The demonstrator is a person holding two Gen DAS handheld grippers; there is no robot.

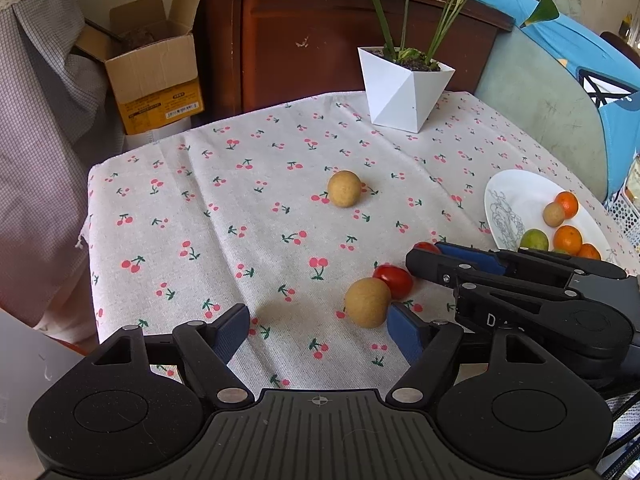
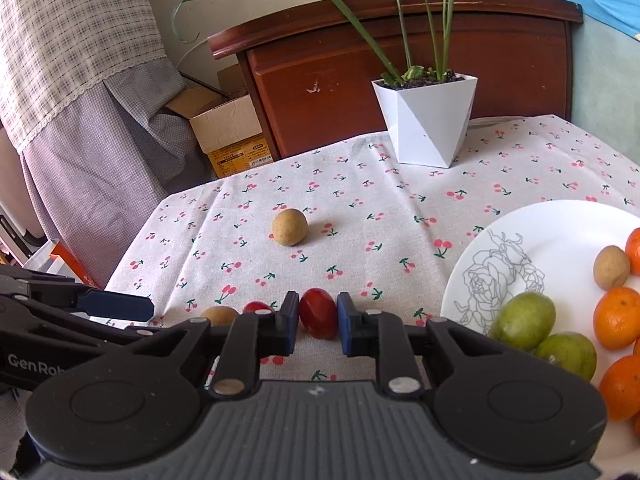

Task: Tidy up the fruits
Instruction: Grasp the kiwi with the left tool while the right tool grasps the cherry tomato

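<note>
Gripping a glossy, oval red tomato, my right gripper has its blue rubber pads pressed against both sides of the fruit, low over the cloth. A second red tomato peeks out just past its left finger, and beside that sits a matte tan, round fruit.

My left gripper stands wide apart with nothing between its pads; that same tan fruit lies just outside its right finger, touching or nearly touching the pad, with the small tomato tight against it on the far side. My two tools sit close together here, the right one's fingers crossing just beyond the left one's right finger.

Another tan round fruit rests alone mid-table, well apart from everything, with bare cloth all around it. The tablecloth is a coarse woven off-white fabric printed with cherries, lightly creased, and it drops off at the left edge.

A smooth white plate with a line-drawn rose lies to the right, near my right gripper. It holds dimpled oranges, two waxy green fruits and one tan fruit, all crowded on its right half; its left half is bare. A faceted white planter stands at the far edge.
</note>
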